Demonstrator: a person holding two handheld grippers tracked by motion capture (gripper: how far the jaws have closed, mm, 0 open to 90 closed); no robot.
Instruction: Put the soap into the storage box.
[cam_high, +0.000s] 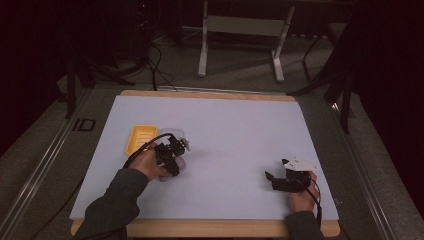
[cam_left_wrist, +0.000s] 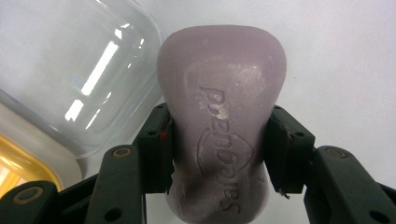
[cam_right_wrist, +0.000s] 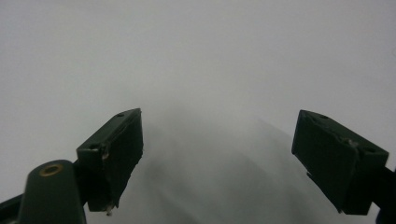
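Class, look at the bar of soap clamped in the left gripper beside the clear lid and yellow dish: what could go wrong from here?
1. The pale purple moulded soap bar is pinched at its narrow waist by the left gripper; being smooth, it may slip or twist.
2. The clear plastic lid lies right beside the soap, so a move could knock it.
3. The yellow plastic soap dish might get nudged too.

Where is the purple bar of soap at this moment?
The soap is clamped between the left gripper's jaws at the table's left side, right beside the clear lid and the yellow soap dish.
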